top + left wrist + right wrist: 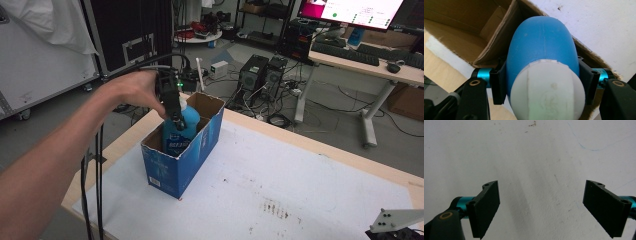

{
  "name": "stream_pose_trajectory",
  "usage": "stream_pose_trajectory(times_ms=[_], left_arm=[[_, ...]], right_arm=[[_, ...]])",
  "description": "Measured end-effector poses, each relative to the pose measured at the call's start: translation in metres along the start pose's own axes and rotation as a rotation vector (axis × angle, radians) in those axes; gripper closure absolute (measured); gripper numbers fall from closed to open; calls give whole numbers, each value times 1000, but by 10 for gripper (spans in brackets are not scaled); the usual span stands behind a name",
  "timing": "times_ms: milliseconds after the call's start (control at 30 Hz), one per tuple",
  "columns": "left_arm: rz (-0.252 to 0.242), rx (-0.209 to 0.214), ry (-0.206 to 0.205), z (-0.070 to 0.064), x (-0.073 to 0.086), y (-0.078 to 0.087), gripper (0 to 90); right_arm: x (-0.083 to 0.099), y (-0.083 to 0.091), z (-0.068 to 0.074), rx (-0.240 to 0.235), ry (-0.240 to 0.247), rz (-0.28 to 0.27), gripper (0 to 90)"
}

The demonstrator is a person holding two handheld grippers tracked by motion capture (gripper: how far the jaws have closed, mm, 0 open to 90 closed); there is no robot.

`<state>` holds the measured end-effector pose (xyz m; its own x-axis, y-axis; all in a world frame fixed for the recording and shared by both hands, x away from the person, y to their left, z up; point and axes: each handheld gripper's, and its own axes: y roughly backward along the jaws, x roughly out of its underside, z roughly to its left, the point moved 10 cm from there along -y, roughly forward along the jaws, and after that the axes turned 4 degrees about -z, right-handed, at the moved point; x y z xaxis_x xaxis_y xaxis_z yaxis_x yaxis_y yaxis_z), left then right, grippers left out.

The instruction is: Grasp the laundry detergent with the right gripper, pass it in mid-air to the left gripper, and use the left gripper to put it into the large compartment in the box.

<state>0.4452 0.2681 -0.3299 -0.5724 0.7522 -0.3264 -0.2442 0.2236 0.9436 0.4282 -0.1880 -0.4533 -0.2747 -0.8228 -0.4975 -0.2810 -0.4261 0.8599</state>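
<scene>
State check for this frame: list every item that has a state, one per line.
blue bottle: upright, white cap on, partly inside the box, gripped near its top
cardboard box: top flaps open, standing on the table
left gripper: shut on the bottle
right gripper: open, holding nothing, above the white table surface

**Left gripper clamped, right gripper spread**

The person's left forearm (45,165) reaches forward from the lower left, and the left hand (131,90) holds the left gripper (176,120) pointing down, its cable looping over the wrist. In the left gripper view its 2 jaws press against both sides of what they hold. The right gripper (541,207) hangs low with its 2 jaws wide apart, gripping nothing.
</scene>
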Motion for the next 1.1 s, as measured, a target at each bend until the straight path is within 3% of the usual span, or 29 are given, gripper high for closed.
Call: stream_pose_trajectory(times_ms=[367,500,933,1100], left_arm=[[20,27,-78,-3,10,-23,380],[23,38,-123,-4,15,-31,380],[31,41,-172,-6,18,-41,379],[33,41,-169,-6,18,-41,378]], right_arm=[[4,-3,1,-3,-2,10,133],[6,-4,1,0,-8,13,133],[8,-4,1,4,-10,18,134],[8,-5,2,5,-11,20,133]])
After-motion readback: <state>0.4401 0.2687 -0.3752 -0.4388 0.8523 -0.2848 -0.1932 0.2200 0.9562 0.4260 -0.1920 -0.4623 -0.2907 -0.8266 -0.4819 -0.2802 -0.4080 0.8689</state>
